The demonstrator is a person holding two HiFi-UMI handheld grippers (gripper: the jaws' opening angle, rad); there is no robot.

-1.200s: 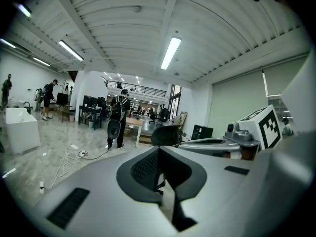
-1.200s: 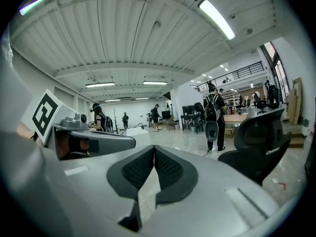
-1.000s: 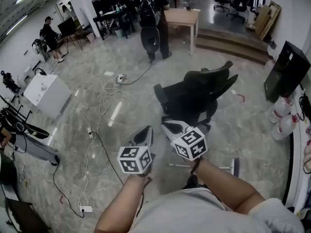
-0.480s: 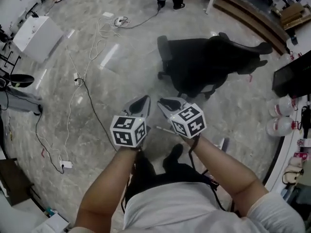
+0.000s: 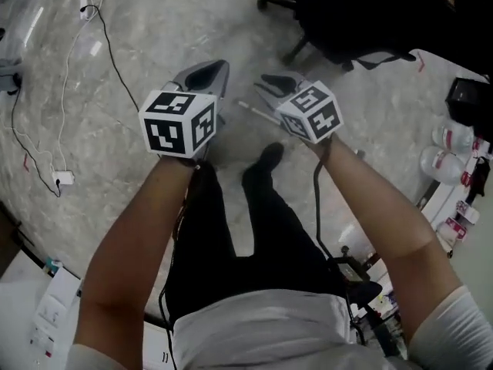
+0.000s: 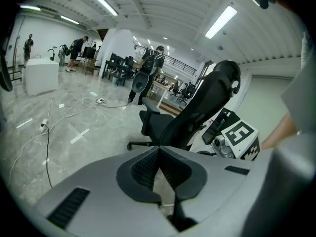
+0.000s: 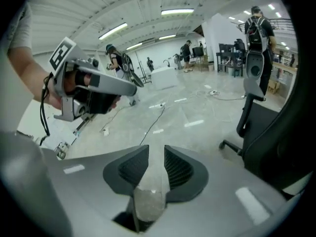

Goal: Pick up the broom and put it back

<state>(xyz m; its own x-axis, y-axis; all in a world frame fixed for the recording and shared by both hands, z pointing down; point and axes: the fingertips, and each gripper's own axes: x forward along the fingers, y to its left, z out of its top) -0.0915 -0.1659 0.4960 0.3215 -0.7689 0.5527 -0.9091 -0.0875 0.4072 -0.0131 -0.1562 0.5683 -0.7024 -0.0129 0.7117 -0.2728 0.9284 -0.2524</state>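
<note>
The broom lies on the floor; only a short piece of its thin white handle point(image 5: 253, 109) shows, between the two grippers and running under the right one. Neither gripper view shows it. My left gripper point(image 5: 203, 74) hangs low over the floor to the left of the handle, jaws touching at the tips point(image 6: 158, 149) and holding nothing. Just above the handle, my right gripper point(image 5: 269, 89) has its jaws opening, with a narrow gap point(image 7: 156, 154) that shows only bare floor. Neither gripper touches the broom.
A black office chair point(image 5: 370, 14) stands just beyond the grippers, close on the right point(image 7: 276, 132). Cables and a power strip point(image 5: 60, 178) trail over the floor at the left. Water bottles point(image 5: 445, 160) sit at the right edge. My own shoe point(image 5: 266, 157) is below the grippers.
Both grippers have dropped from about waist height to close above the floor, and the head view has tipped down with them. The right jaws went from shut to parted.
</note>
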